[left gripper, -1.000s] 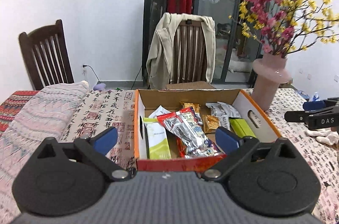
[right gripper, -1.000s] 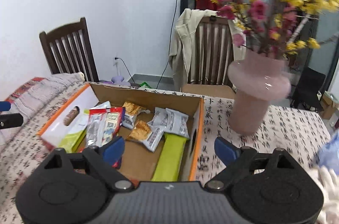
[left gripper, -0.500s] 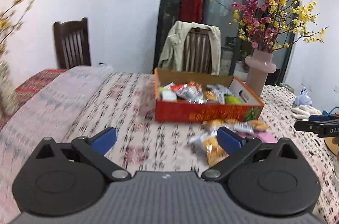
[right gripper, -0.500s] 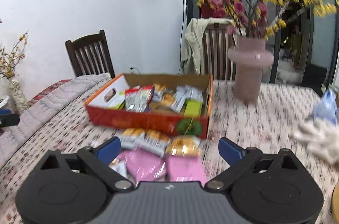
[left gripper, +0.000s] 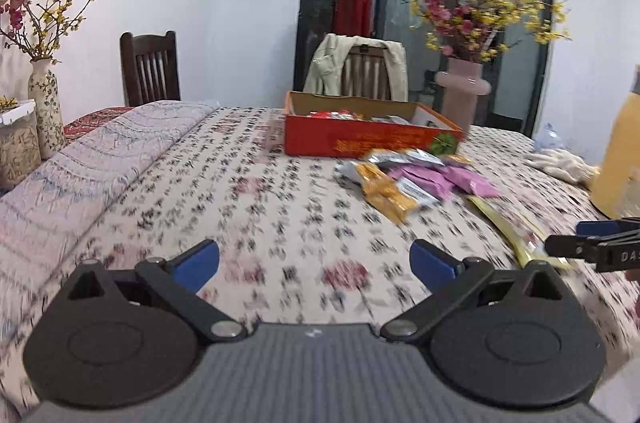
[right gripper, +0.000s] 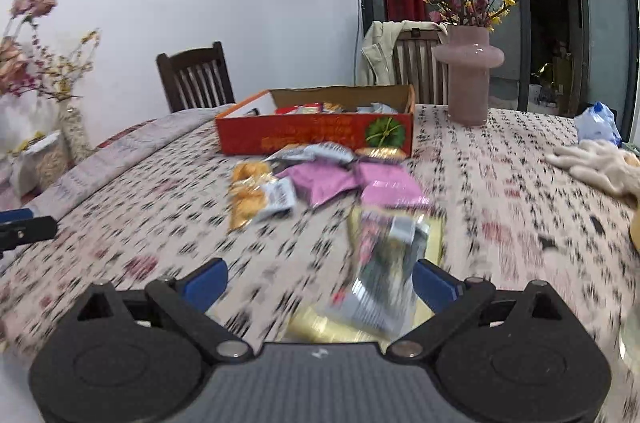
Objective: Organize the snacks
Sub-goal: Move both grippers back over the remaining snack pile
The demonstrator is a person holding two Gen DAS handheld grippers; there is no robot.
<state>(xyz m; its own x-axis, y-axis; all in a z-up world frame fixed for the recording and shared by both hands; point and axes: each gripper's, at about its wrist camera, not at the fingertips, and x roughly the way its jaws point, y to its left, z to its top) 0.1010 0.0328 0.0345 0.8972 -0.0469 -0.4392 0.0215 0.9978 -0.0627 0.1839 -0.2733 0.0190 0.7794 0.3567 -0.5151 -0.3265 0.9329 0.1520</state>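
Note:
An orange cardboard box [left gripper: 360, 139] [right gripper: 316, 137] with several snack packets in it stands far off on the patterned tablecloth. Loose snacks lie in front of it: an orange packet [left gripper: 384, 191] [right gripper: 248, 191], pink packets [left gripper: 436, 179] [right gripper: 384, 183] and a yellow-green stick [left gripper: 516, 227]. My left gripper [left gripper: 314, 259] is open over bare cloth, with nothing between its fingers. My right gripper [right gripper: 320, 283] is open too. A blurred silver packet on a gold one [right gripper: 384, 263] lies on the table between its fingers, near the right one, and the pads do not press it.
A pink vase of flowers [left gripper: 462, 91] [right gripper: 468, 75] stands right of the box. White gloves [right gripper: 596, 163] and a yellow container [left gripper: 618, 151] are at the right. A folded blanket [left gripper: 80, 163] covers the left side, beside a patterned vase [left gripper: 44, 107]. Chairs stand behind the table.
Both grippers have drawn back from above the box and sunk lower. The box is now far ahead, and the loose snacks in front of it have come into view.

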